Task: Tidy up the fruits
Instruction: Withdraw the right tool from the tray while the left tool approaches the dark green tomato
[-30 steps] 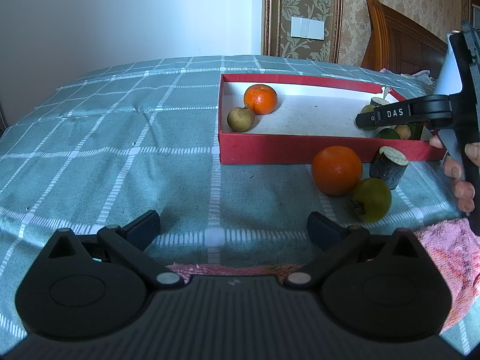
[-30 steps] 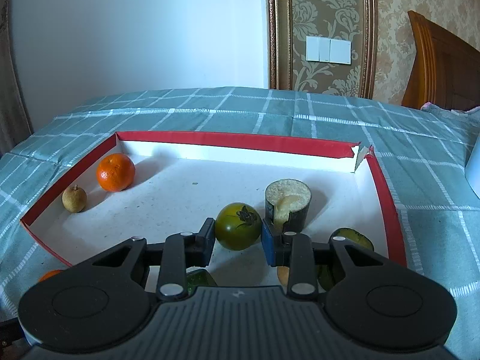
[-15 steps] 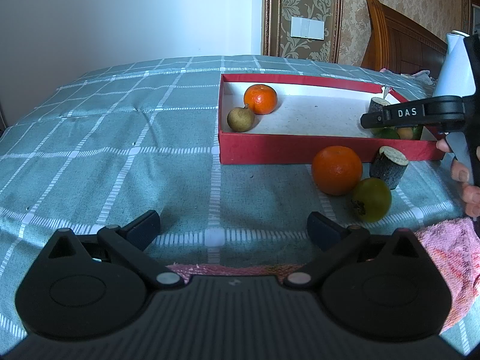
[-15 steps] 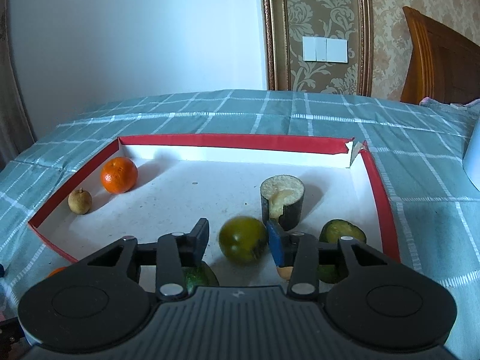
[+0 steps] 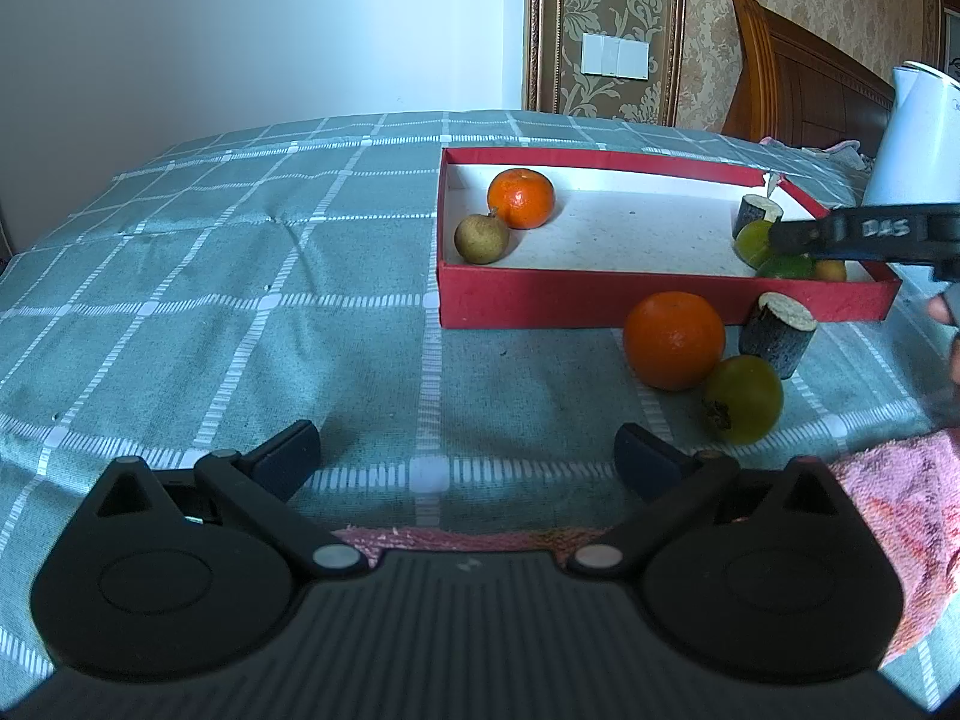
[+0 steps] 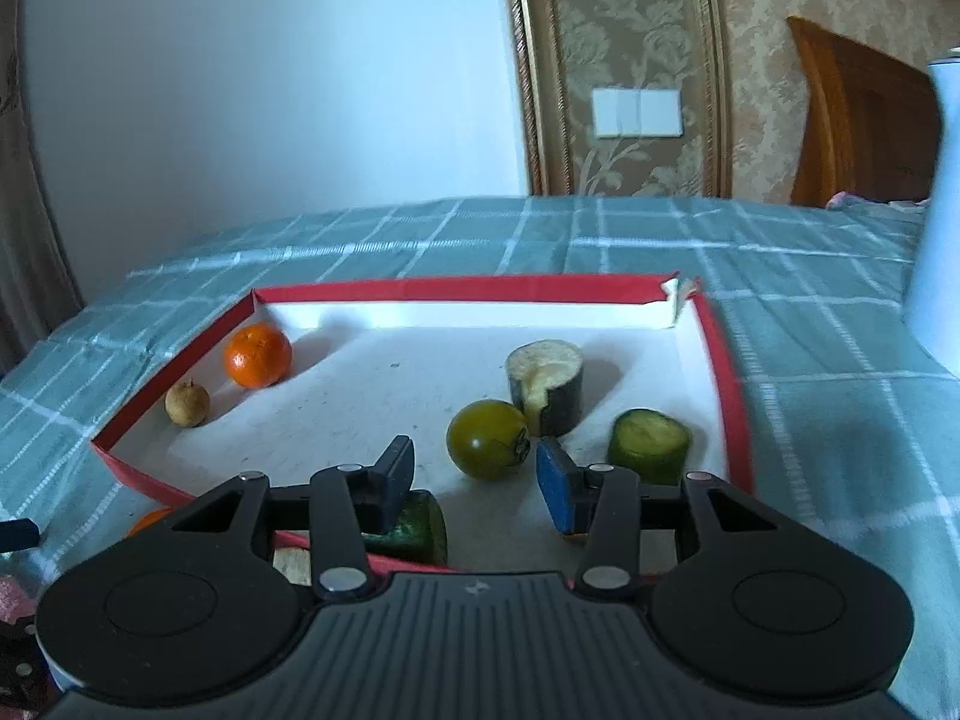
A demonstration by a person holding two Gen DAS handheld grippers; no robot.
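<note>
A red box (image 5: 660, 294) (image 6: 456, 288) with a white floor holds an orange (image 5: 520, 198) (image 6: 258, 356), a small brown fruit (image 5: 481, 238) (image 6: 187, 403), a green round fruit (image 6: 487, 439), a cut dark cylinder piece (image 6: 547, 387) and green cut pieces (image 6: 648, 445). Outside its front wall lie a large orange (image 5: 673, 340), a green round fruit (image 5: 743, 399) and a dark cut cylinder (image 5: 777, 333). My right gripper (image 6: 474, 474) (image 5: 780, 237) is open, raised just behind the green fruit in the box. My left gripper (image 5: 465, 453) is open and empty above the cloth.
A green checked cloth (image 5: 240, 300) covers the table. A pink towel (image 5: 900, 510) lies at the near right. A white kettle (image 5: 918, 138) (image 6: 939, 210) stands right of the box. A wooden headboard (image 5: 798, 78) and wall are behind.
My right gripper opened, let go of the green round fruit in the box, and drew back and up. The left gripper has not moved.
</note>
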